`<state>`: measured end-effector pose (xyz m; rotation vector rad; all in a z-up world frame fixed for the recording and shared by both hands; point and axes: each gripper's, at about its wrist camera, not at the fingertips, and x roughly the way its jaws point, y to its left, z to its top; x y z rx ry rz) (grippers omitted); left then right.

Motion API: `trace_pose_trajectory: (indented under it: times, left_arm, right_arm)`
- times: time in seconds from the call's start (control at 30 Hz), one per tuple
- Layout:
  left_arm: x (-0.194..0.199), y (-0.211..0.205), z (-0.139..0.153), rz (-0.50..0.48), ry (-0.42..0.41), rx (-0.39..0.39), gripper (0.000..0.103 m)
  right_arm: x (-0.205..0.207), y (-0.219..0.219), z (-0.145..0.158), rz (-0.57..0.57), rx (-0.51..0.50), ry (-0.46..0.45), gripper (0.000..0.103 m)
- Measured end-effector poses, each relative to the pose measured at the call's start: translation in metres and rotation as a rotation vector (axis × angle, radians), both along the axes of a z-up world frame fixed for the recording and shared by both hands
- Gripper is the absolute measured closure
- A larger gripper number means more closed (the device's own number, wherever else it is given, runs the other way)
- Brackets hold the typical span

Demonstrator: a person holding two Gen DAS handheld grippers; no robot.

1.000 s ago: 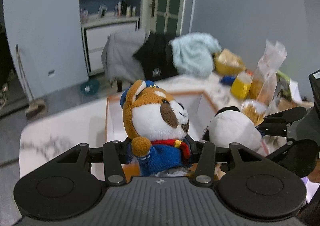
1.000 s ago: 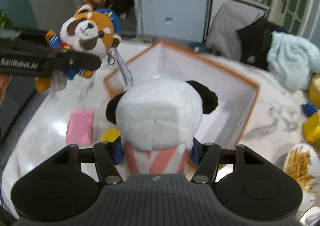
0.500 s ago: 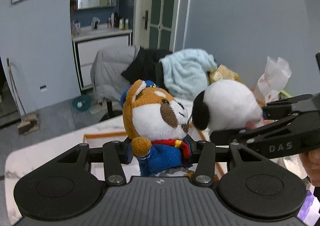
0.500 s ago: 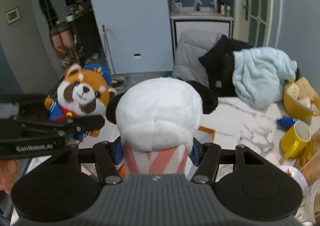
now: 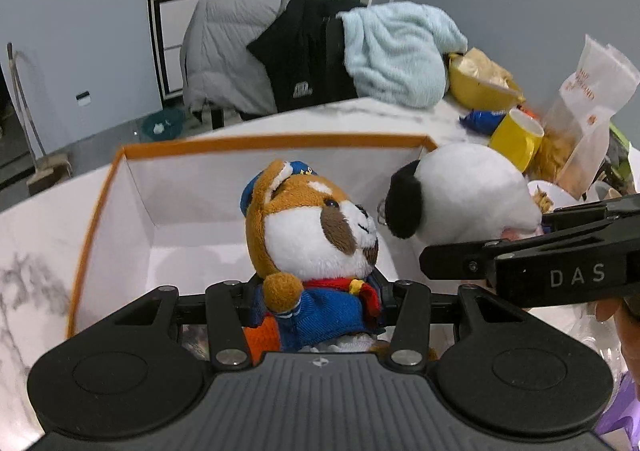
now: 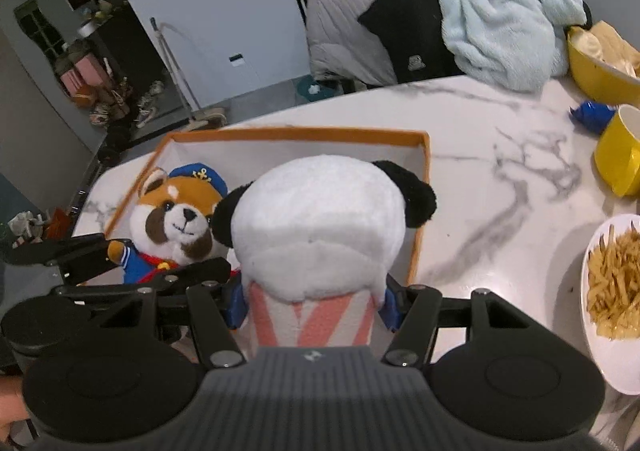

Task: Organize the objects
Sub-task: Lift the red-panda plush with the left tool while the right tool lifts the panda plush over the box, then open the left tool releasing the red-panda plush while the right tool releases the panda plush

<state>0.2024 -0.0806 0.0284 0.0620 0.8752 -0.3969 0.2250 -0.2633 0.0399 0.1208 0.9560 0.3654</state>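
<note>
Over a marble worktop (image 6: 500,139), our left tongs (image 5: 320,303) grip a red panda plush (image 5: 312,235) and our right tongs (image 6: 314,311) a panda plush (image 6: 320,223), both above the orange-rimmed box (image 5: 256,141), neither released yet.

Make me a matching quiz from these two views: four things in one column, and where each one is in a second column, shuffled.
Things:
1. red panda
2. panda
3. fries
4. blue towel

Places:
A. on a white plate at the table's right edge
B. held in the right tongs, over the box
C. draped over a chair behind the table
D. held in the left tongs, over the box

Pairs: 1-D, 2-B, 3-A, 4-C
</note>
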Motion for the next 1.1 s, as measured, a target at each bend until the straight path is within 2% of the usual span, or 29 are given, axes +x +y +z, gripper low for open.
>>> trace_pose_trajectory:
  times: [0.17, 0.27, 0.5, 0.63, 0.77, 0.87, 1.0, 1.1]
  left_arm:
    - [0.0, -0.003, -0.013, -0.014, 0.022, 0.032, 0.049]
    - [0.002, -0.001, -0.02, 0.002, 0.041, 0.025, 0.049]
    - [0.007, -0.003, -0.04, 0.024, 0.062, 0.068, 0.049]
    - [0.014, 0.006, -0.045, 0.079, 0.086, 0.029, 0.049]
    - [0.015, 0.011, -0.053, 0.097, 0.11, 0.039, 0.049]
    - [0.013, 0.017, -0.057, 0.113, 0.117, 0.016, 0.049]
    - [0.013, 0.024, -0.055, 0.121, 0.129, -0.013, 0.043]
    - [0.012, 0.026, -0.052, 0.121, 0.132, -0.011, 0.043]
  right_arm:
    - [0.006, 0.004, -0.012, 0.012, -0.052, 0.013, 0.04]
    - [0.007, 0.009, -0.016, 0.02, -0.084, 0.009, 0.04]
    - [0.0, 0.028, -0.021, 0.068, -0.222, -0.039, 0.039]
    - [0.001, 0.037, -0.025, 0.092, -0.272, -0.054, 0.04]
    - [0.003, 0.045, -0.033, 0.099, -0.295, -0.029, 0.039]
    - [0.003, 0.049, -0.036, 0.097, -0.309, -0.024, 0.038]
    - [0.001, 0.053, -0.039, 0.109, -0.331, -0.025, 0.037]
    - [-0.002, 0.054, -0.038, 0.105, -0.338, -0.028, 0.036]
